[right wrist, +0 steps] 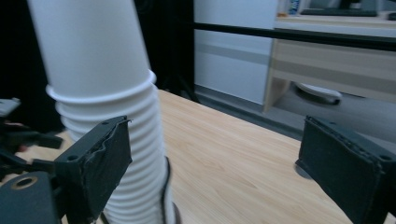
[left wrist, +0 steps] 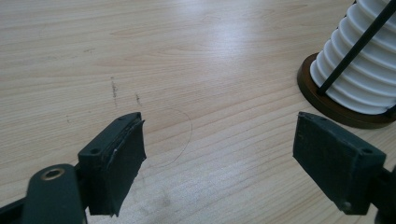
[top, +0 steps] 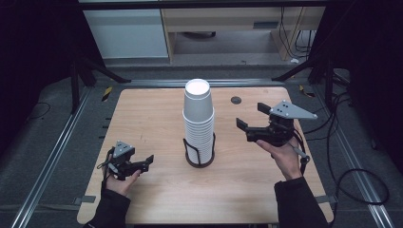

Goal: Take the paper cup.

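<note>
My right claw [top: 251,122], wide open, sits level with the upright cup stack's [top: 198,121] top, nearer than my open left claw [top: 142,163].

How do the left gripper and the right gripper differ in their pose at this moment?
The left gripper sits low near the table, level with the base of the cup stack; the right gripper is held higher, level with the upper cups. Both have open jaws, hold nothing, and point toward the stack.
</note>
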`<state>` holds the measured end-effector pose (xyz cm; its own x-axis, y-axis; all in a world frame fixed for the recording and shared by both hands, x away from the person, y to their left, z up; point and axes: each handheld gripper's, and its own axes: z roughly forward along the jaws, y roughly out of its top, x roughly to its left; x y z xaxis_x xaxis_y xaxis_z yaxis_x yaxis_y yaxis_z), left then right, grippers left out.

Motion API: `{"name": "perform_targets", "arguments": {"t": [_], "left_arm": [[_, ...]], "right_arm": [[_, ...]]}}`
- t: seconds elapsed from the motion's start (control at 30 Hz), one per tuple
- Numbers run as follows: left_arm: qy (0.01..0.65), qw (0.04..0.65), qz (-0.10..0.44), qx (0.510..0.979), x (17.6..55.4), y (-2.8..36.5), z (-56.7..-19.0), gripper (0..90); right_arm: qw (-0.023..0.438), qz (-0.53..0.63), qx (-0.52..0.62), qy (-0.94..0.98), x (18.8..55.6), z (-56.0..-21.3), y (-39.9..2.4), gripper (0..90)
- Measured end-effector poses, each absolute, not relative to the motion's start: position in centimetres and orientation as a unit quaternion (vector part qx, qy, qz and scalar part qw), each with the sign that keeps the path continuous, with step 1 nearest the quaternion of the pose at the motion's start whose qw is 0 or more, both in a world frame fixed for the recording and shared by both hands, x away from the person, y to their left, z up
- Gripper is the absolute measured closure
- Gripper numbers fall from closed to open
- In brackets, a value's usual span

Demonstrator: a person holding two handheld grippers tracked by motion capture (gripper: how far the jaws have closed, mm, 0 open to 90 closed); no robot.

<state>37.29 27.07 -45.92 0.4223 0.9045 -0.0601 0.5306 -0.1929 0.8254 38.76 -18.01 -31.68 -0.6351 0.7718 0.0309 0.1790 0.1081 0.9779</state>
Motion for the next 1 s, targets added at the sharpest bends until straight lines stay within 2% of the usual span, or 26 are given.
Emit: {"name": "perform_targets", "arguments": {"t": [0.43,1.0], "left_arm": [[0.481,0.407,0.228,0.743,37.3,26.8,-46.0,16.3],[0.477,0.408,0.224,0.746,37.3,26.6,-46.0,16.4]], "right_arm": [[0.218,0.596,0.275,0.722,39.5,-28.8,-12.1,6.8],[0.187,0.597,0.265,0.734,42.7,-29.8,-7.5,5.7]]}}
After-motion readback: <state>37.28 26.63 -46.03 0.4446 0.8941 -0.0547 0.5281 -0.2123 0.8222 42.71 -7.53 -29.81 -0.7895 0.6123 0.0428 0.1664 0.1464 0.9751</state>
